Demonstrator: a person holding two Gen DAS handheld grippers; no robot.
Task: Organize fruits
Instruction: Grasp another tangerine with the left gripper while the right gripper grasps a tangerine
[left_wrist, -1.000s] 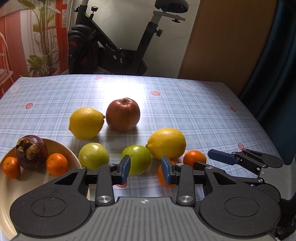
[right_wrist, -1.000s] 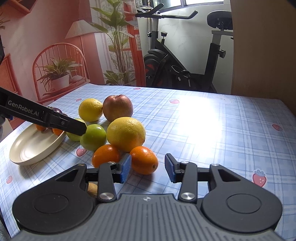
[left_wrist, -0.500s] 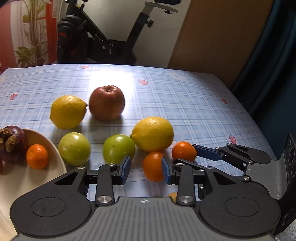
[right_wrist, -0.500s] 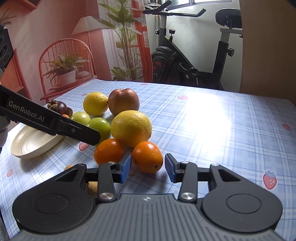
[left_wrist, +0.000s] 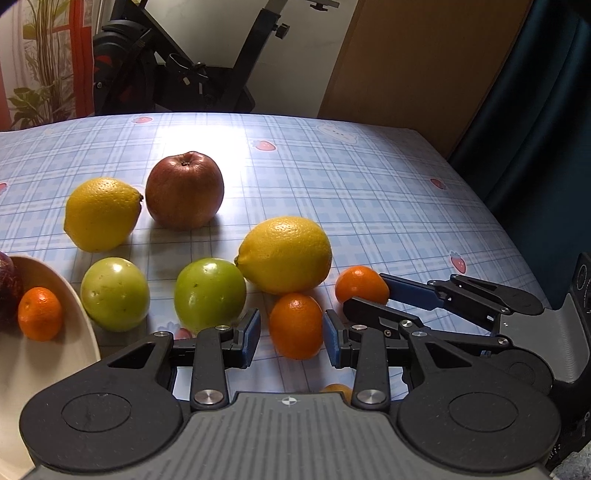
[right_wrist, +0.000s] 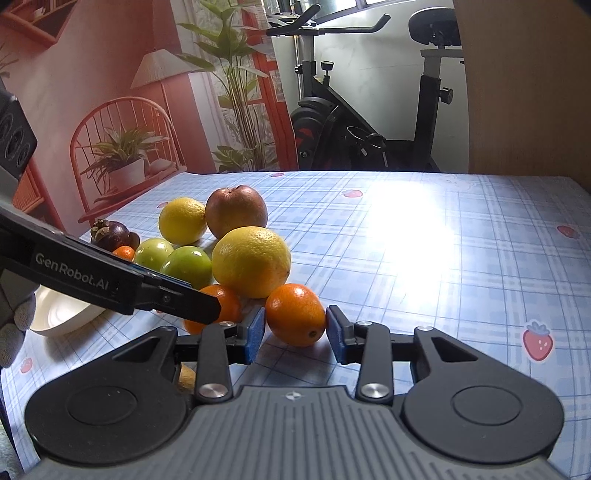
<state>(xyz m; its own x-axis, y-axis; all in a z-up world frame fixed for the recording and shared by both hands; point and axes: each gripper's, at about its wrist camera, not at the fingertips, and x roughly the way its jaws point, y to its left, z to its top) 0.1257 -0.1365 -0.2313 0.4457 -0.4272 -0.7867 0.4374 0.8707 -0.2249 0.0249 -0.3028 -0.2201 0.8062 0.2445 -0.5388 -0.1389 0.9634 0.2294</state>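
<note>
- Exercise bike (right_wrist: 369, 122) is parked just past the far edge of the table, not touching anything.
- Table (left_wrist: 369, 177) has a blue plaid cloth with little strawberries on it. All the fruit sits toward the near left part, and the far and right side is bare cloth with a big glare patch.
- Left gripper (left_wrist: 290, 338) points down at the near edge, jaws narrow, with one mandarin (left_wrist: 295, 325) sitting between the blue pads. There's a sliver of cloth showing between the fruit and the left pad, so it isn't squeezed.
- Right gripper (right_wrist: 295, 332) comes in from the right, jaws closing around the second mandarin (right_wrist: 295, 314). The right pad is on the skin and the left pad looks right up against it.
- Cream plate (left_wrist: 79, 325) is at the near left corner, partly cut off in the left wrist view.
- Two lemons: the bigger one (left_wrist: 284, 254) is just behind both mandarins, the other (left_wrist: 101, 214) is further back on the left.
- Red apple (left_wrist: 184, 190) stands upright right beside the back lemon, farthest of the fruit from the near edge.
- Two green fruits (left_wrist: 114, 293) (left_wrist: 209, 293) sit side by side between the plate and the big lemon.
- Mangosteen (right_wrist: 110, 234) is on the plate.
- Small mandarin (left_wrist: 40, 314) is also on the plate, beside the mangosteen.
</note>
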